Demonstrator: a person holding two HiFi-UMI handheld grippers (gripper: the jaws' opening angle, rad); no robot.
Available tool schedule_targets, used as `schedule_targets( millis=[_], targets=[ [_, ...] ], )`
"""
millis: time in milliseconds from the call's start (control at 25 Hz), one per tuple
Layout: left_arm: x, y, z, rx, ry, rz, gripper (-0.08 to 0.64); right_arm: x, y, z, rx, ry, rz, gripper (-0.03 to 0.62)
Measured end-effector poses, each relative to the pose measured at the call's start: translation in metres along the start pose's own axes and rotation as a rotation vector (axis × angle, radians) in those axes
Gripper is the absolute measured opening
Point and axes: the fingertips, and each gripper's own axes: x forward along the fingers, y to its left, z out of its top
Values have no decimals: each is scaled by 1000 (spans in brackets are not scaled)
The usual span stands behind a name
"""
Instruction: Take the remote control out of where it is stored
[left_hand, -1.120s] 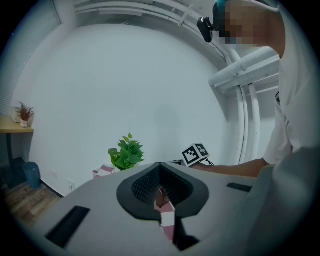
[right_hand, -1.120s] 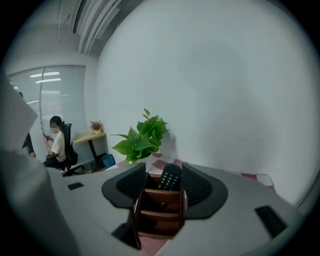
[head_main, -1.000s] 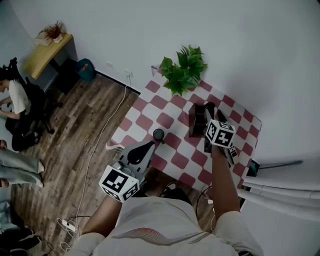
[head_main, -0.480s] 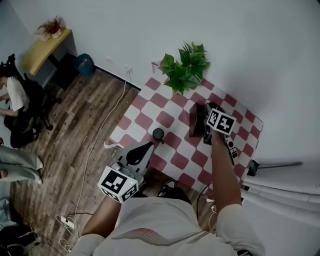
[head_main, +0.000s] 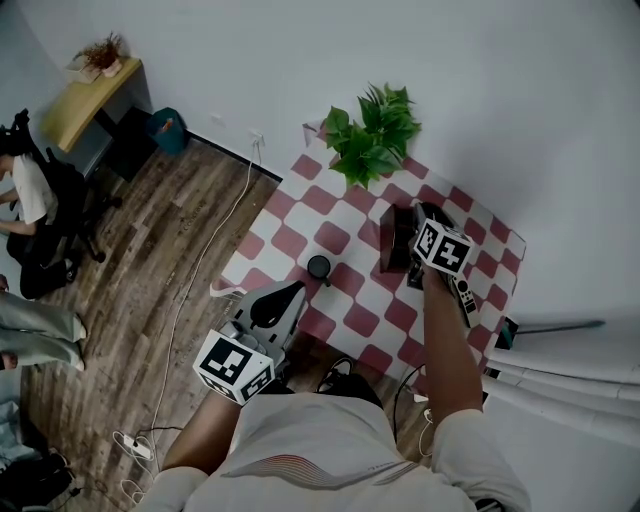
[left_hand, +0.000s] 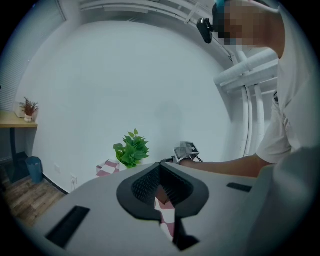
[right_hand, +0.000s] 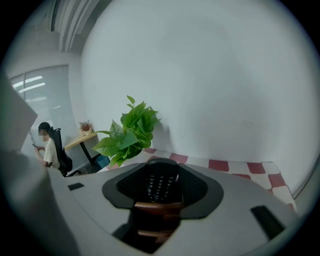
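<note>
The remote control (right_hand: 160, 186) stands upright in the wooden holder (right_hand: 155, 211). The right gripper (right_hand: 161, 167) jaws have just been closing and pinch its top. It looks light, stiff and slick, so hold its long edges. The left gripper (left_hand: 160, 167) jaws are pressed together.

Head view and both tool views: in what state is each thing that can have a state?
Right tool: jaws have just been closing; pads seem to press on the remote control.
Remote control: upright in the wooden holder, not yet out.
Left tool: shut, empty.
Black cup: upright on the checked cloth.
</note>
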Motion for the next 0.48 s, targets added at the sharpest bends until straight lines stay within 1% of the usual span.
schedule_targets(
  millis=[240,480],
  targets=[
    [-2,-7,4,8,1,-26,8,-36,11,28,-69,-130,36,206],
    [-3,-15,8,15,-10,-63,8,-99,15,62,-113,-234,85,206]
  ],
)
